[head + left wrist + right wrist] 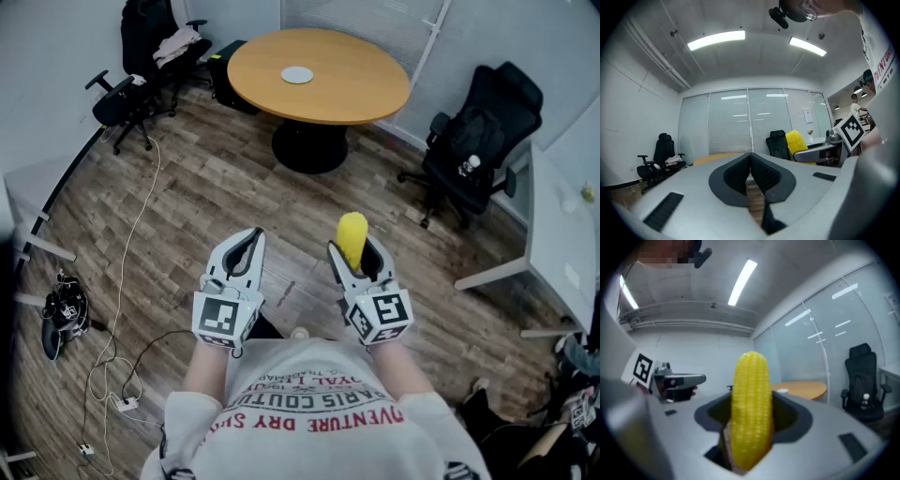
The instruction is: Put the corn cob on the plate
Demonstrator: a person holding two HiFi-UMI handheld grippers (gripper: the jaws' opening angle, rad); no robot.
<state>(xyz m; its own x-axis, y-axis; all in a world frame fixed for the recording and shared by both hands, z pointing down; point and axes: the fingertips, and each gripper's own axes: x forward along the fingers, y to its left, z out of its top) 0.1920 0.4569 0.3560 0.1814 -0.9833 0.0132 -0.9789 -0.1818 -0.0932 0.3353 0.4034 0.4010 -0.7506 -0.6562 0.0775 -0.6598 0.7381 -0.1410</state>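
- The right tongs [357,255] are pinching the corn cob [352,236]. Their jaws are standing wide apart, and the cob is filling the gap between them.
- The corn cob is standing upright in that grip, with its rounded tip rising above the jaws and its lower end sitting down in the gap. It is hanging in the air over the wooden floor [206,187], resting on no surface.
- The left tongs [249,244] are pressed together, tips meeting, with nothing between them.
- Both tongs are being held level and side by side, a small gap between them, in front of the person's chest. Both are pointing ahead toward the round worktop [361,89].
- The right forearm [401,364] and the left forearm [201,370] are reaching forward from the shirt, roughly parallel, each ending behind its marker cube.
- The plate [297,75], pale and round, is lying flat near the middle of the worktop, well apart from the corn cob and both tongs.
- In the left gripper view, the right tongs and the yellow cob are showing off to the right, at about the same height as the left jaws.
- A black office chair [480,141] is standing to the right of the worktop, and a second chair [155,52], with clothing on it, is standing to the left.
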